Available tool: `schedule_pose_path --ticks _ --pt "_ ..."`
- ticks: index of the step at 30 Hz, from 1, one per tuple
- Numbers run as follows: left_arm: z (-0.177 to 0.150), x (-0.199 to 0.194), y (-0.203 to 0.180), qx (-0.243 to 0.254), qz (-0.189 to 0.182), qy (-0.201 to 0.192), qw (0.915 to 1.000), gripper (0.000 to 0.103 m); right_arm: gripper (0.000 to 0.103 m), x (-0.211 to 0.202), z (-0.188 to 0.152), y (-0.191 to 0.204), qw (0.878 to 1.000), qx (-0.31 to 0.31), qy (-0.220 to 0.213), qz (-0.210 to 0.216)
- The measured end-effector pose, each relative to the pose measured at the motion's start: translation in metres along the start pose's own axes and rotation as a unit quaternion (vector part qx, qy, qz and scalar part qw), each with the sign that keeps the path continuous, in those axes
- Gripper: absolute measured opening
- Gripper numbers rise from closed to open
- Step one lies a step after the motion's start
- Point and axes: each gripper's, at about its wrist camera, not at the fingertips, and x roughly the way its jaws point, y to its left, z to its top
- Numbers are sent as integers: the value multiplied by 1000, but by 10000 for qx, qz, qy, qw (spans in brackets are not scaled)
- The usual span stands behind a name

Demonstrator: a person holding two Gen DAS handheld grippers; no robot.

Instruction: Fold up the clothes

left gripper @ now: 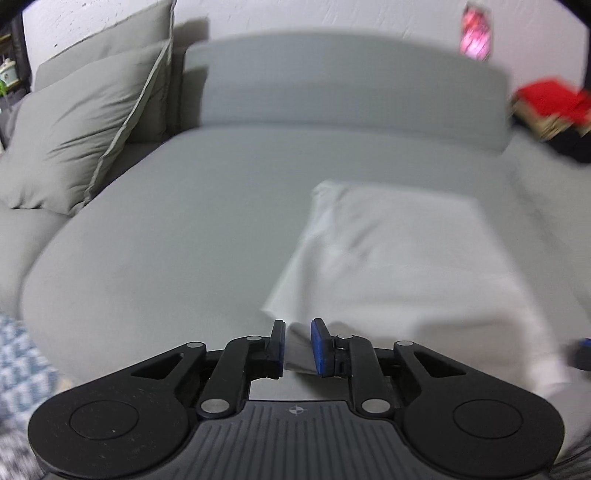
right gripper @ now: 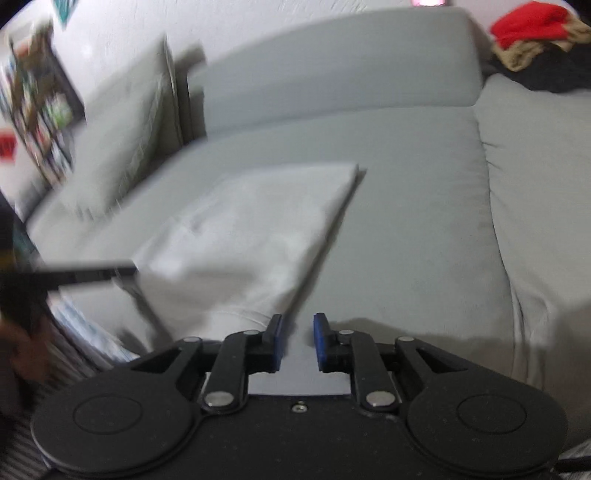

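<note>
Matt grey cloth sofa (left gripper: 166, 240); smooth white cloth garment (left gripper: 399, 258).

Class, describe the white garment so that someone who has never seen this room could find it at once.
Start at the grey sofa against the white wall. On its wide seat, ahead of both grippers, lies the white garment, folded into a flat rectangle. It is the only white cloth there; the grey cushions lean at one end, and red and dark clothes are piled at the other.

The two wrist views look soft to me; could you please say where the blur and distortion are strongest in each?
Left wrist view: the sofa and white cloth are smeared, the red clothes streaked, the left gripper sharp. Right wrist view: blur is heaviest at the shelf, and the fisheye lens bows the sofa's edges.
</note>
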Motion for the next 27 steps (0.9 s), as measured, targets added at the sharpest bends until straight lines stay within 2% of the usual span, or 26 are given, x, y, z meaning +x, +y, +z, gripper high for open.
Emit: schedule_pose_path --ticks 2,5,7,9,10,12,15,17,18,19,21,22,25,27 --pt "2 -6 -16 308 -188 -434 9984 19 17 -4 2 6 9991 -140 -387 134" --pt "2 -1 -45 883 -375 -569 9938 21 17 10 5 17 9976 -288 -467 411" --pt "-4 12 -66 1258 -461 -287 9906 22 17 25 3 26 9974 -511 -304 406" --pt "-12 29 -83 1701 -365 90 9847 23 17 39 0 35 9966 -767 -83 303" --pt "-17 29 -88 1901 -298 152 9812 23 17 45 -1 40 9957 -908 55 194" --pt "-24 25 -92 2161 -290 214 9757 17 16 45 -8 42 9938 -1071 299 52" --pt "-24 15 -66 1793 -631 475 9806 19 16 25 -8 37 9931 -1052 503 105" --pt "-24 4 -41 1302 -797 476 9871 22 18 10 -4 19 9961 -555 520 442" --pt "-23 -4 -27 1010 -862 358 9905 23 22 3 -2 9 9963 -278 520 625" --pt "-18 -8 -15 739 -880 208 9932 23 32 -2 1 -1 9968 -54 399 684" --pt "-7 -13 7 220 -883 -103 9958 36 44 -10 7 -19 9967 361 82 727" --pt "-1 -13 15 27 -805 -234 9965 39 47 -12 11 -27 9958 561 -45 717" --pt "19 -4 30 -134 -518 -345 9980 41 52 -5 16 -48 9893 1264 -89 717" --pt "30 6 34 -136 -443 -223 9987 42 52 3 16 -60 9828 1709 -23 697"
